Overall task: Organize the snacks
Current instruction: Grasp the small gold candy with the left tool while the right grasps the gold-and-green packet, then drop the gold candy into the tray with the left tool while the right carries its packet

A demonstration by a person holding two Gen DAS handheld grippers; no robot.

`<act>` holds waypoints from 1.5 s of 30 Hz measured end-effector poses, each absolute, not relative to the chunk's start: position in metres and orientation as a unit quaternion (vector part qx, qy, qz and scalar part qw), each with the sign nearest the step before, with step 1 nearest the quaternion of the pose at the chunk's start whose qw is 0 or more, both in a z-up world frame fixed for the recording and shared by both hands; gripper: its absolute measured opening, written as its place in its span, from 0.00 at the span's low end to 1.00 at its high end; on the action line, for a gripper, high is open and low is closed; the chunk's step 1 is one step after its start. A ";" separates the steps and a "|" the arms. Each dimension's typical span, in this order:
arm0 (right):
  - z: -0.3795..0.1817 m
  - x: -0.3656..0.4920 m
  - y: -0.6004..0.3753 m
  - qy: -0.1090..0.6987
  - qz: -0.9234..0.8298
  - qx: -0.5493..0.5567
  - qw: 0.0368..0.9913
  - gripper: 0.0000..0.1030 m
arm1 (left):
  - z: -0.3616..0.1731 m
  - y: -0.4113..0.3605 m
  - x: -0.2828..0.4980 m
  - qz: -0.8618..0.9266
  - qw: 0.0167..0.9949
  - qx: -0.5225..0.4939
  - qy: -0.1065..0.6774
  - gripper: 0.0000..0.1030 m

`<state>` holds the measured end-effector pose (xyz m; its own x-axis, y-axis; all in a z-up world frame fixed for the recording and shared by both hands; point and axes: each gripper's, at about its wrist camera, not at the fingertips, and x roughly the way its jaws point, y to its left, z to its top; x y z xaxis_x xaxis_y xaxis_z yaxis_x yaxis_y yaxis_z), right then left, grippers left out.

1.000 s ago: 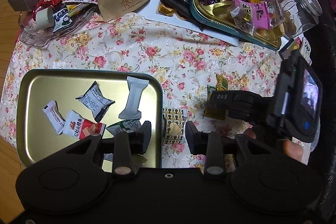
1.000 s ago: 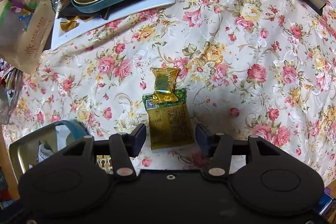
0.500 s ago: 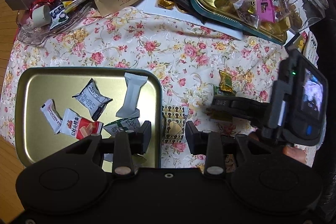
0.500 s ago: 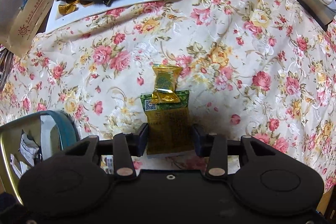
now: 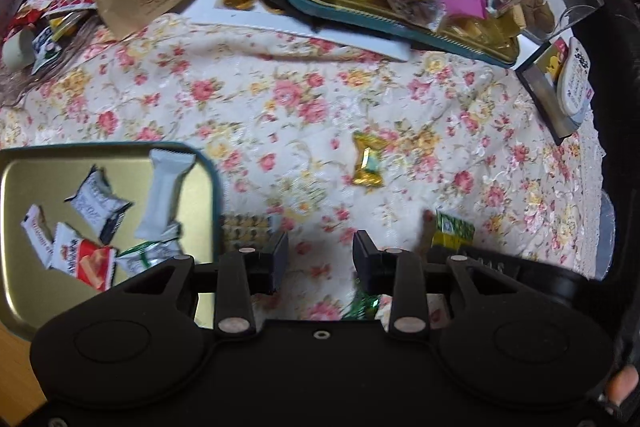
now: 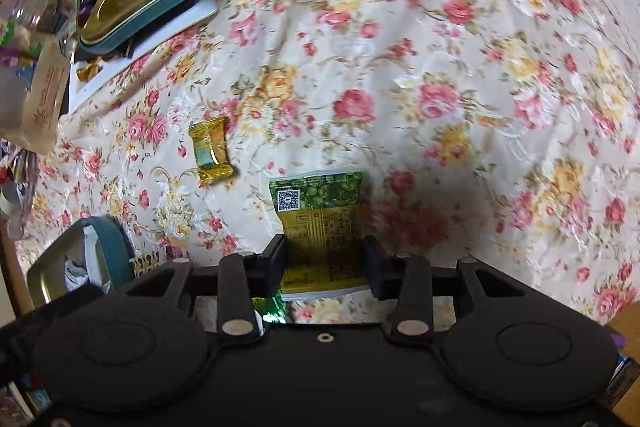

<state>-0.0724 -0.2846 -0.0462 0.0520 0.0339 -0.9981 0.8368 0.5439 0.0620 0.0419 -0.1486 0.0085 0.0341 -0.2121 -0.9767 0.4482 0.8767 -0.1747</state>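
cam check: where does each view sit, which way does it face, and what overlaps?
Left wrist: on the left gripper, facing steeply down at the tablecloth and gold tray; jaws open, fingertip at lower right.
Right wrist: on the right gripper, looking straight down, shut on the green packet.
Shared: packet, gold candy, tray, tablecloth.

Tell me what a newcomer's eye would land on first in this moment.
First, the green-and-gold snack packet clamped between the right gripper fingers, above the floral tablecloth. Next, the gold-wrapped candy lying alone on the cloth just beyond it. In the left wrist view, the gold tray at lower left already holds several wrapped snacks.
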 end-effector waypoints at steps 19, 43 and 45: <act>0.050 -0.105 -0.300 0.525 -0.318 0.376 0.694 0.41 | -0.057 -0.216 0.050 -0.208 0.749 0.091 0.622 0.43; 0.053 -0.103 -0.297 0.526 -0.308 0.373 0.700 0.41 | -0.043 -0.222 0.041 -0.219 0.731 0.107 0.637 0.22; 0.051 -0.101 -0.296 0.528 -0.310 0.370 0.699 0.41 | -0.023 -0.217 0.039 -0.228 0.735 0.106 0.629 0.22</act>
<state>-0.1010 -0.2961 0.0511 0.2495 -0.0431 -0.9674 0.8238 0.5345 0.1887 0.0388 -0.2172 -0.0230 0.1041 -0.2015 -0.9739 0.4695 0.8732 -0.1305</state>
